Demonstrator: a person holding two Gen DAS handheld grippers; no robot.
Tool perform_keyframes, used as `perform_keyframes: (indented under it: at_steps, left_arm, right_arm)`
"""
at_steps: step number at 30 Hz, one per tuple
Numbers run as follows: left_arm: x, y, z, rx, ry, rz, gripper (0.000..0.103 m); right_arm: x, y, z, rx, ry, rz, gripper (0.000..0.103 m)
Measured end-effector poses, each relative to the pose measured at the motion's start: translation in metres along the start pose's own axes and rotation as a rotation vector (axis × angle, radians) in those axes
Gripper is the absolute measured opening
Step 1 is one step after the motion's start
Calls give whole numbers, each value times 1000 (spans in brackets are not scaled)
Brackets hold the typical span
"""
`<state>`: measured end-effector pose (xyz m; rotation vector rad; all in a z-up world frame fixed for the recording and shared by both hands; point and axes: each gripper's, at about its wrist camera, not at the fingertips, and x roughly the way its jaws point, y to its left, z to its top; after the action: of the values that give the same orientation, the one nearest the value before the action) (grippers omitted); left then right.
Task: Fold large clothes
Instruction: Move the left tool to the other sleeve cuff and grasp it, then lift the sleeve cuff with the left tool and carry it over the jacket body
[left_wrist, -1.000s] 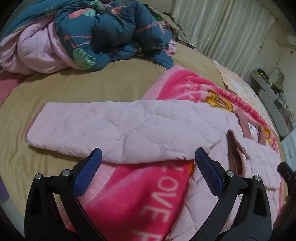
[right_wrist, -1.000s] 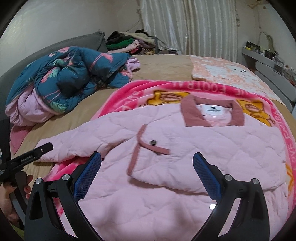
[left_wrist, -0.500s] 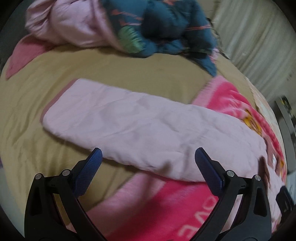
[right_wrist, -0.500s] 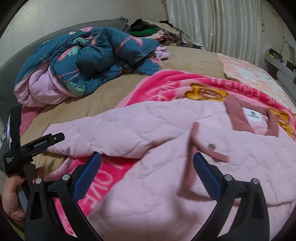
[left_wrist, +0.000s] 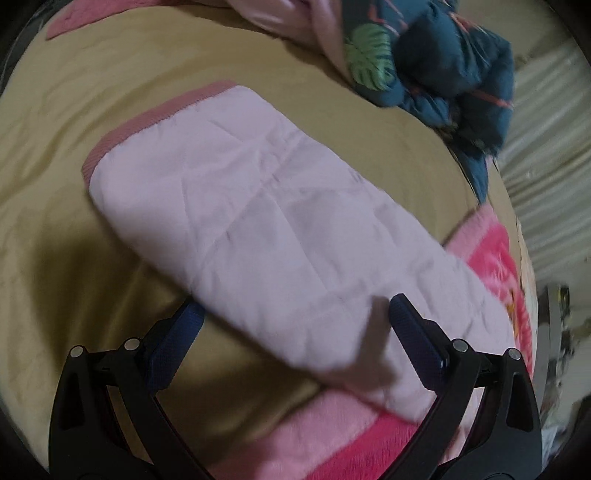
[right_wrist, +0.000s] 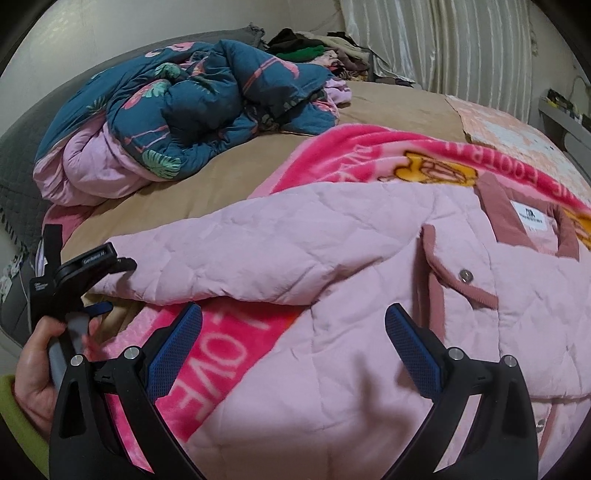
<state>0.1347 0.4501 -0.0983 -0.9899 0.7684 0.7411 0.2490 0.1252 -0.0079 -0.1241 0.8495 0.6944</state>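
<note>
Across the tan bed sheet and the bright pink blanket lies the pink quilted jacket, front up, collar toward the far right, its one sleeve stretched out to the left onto the bare sheet. A rumpled teal duvet is heaped at the far left, well apart from the garment.

Within the last second the left gripper has swung away from the jacket's body and dropped low along that sleeve. The sleeve now fills its view, with the ribbed cuff at the far left end. Its jaws are spread wide: one blue pad sits at the sleeve's near edge, the other rests on the fabric. Nothing is pinched yet. The view is blurred, so the hand seems to be in motion.

The right gripper has turned left as well, bringing the sleeve and the person's left hand into its view. It hangs over the jacket's lower front with jaws wide apart and empty.

Likely step: grasp the sleeve and fold it across the chest. The folding looks barely begun.
</note>
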Motion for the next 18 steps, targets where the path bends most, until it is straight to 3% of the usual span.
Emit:
perform_keyframes:
  at_steps: [4, 6, 8, 10, 11, 18]
  left_arm:
    - [2, 8, 14, -36, -53, 11, 91]
    - [-2, 12, 19, -42, -82, 22, 68]
    - [-8, 19, 24, -65, -104, 25, 33]
    - [-17, 21, 28, -57, -129, 1, 20]
    - [-22, 19, 29, -46, -142, -12, 15]
    - [-83, -23, 25, 108, -277, -157, 10]
  right_arm:
    - [-10, -13, -4, 16, -14, -17, 99]
    - [-18, -24, -7, 34, -27, -30, 99]
    - [-24, -34, -9, 53, -35, -44, 99]
    - [-31, -47, -13, 84, -39, -65, 99]
    - [-35, -54, -15, 103, -41, -71, 99]
    - [-72, -88, -28, 150, -76, -127, 99]
